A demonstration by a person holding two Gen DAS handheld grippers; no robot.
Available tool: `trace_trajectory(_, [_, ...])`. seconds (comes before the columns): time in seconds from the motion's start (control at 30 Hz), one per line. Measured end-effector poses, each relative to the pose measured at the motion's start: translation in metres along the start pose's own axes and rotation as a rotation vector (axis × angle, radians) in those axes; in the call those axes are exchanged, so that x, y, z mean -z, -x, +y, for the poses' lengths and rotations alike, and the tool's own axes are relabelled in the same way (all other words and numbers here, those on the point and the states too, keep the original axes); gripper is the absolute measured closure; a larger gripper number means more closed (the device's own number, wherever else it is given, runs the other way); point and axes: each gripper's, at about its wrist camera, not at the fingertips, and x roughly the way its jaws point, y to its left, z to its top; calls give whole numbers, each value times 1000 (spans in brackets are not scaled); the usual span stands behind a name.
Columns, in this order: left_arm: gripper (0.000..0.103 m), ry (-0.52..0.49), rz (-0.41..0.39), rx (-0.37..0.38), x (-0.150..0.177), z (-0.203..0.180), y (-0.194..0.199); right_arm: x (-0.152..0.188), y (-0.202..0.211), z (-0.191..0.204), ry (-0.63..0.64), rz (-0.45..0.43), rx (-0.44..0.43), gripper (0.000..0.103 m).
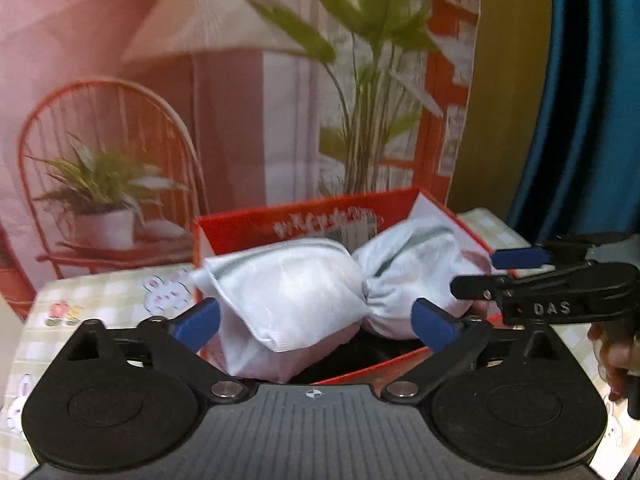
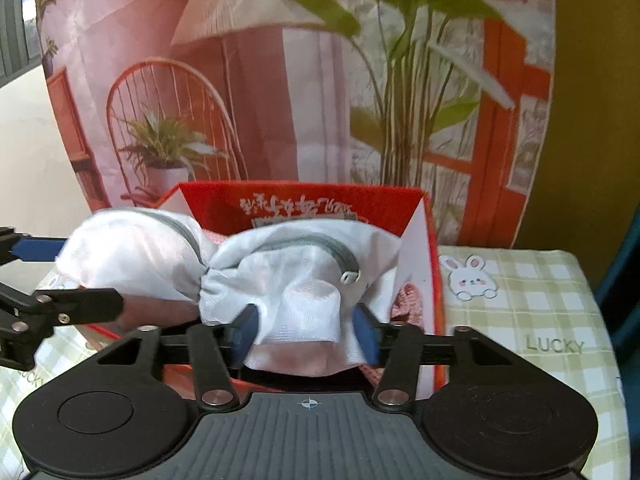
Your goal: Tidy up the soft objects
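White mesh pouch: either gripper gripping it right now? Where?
Neither. The white mesh pouch lies across the red box. Left gripper is open wide; right gripper is open, a pouch fold hanging loose between its pads.

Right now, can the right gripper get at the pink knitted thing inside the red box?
Probably not directly. The white mesh bag lies across the red box between the right gripper's open fingers, covering most of the pink knitted thing.
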Motion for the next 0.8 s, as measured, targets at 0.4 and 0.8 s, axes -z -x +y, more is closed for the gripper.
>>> trace_trajectory(0.4, [0, 115, -89, -136, -7, -3, 80, 3, 88, 13, -32, -170, -19, 0])
trace_trajectory(0.8, [0, 37, -158, -157, -3, -30, 158, 12, 182, 30, -57, -297, 27, 0])
